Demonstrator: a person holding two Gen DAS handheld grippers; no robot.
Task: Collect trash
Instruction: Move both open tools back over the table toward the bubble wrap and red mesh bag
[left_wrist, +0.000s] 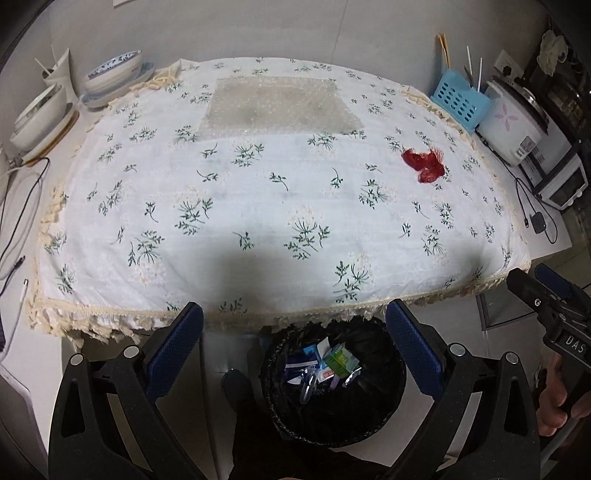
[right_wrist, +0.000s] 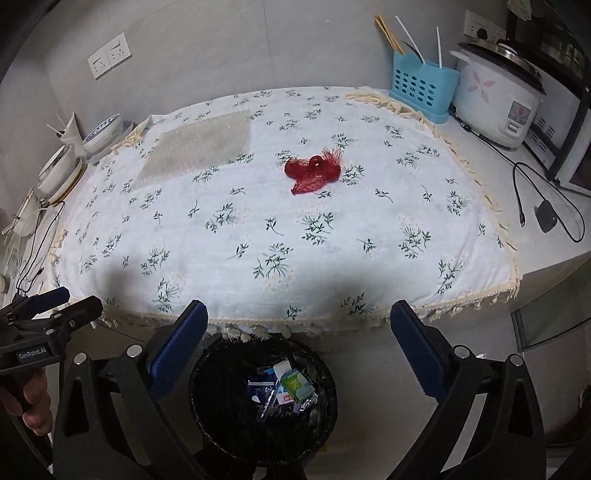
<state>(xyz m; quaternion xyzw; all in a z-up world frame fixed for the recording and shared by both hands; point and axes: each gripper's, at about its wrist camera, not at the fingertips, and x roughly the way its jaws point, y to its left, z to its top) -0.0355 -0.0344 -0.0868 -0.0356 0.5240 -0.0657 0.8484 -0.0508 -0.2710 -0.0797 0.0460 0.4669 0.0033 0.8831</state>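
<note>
Both tools gape empty: left tool (left_wrist: 294, 347), right tool (right_wrist: 299, 345); crumpled red mesh (right_wrist: 312, 173) on floral cloth (right_wrist: 258, 221)

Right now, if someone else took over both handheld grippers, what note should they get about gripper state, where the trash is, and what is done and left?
Left gripper: open, nothing between its blue-padded fingers, above the bin.
Right gripper: open wide, also empty, above the bin.
Black-lined round trash bin: on the floor at the table's near edge, already holding a green carton and assorted wrappers.
Red mesh netting: lies crumpled on the white floral tablecloth, toward the right side, untouched.
Clear bubble-wrap sheet: flat at the far left of the cloth.
Done: several pieces binned. Left: the red netting, probably the bubble wrap too.
</note>
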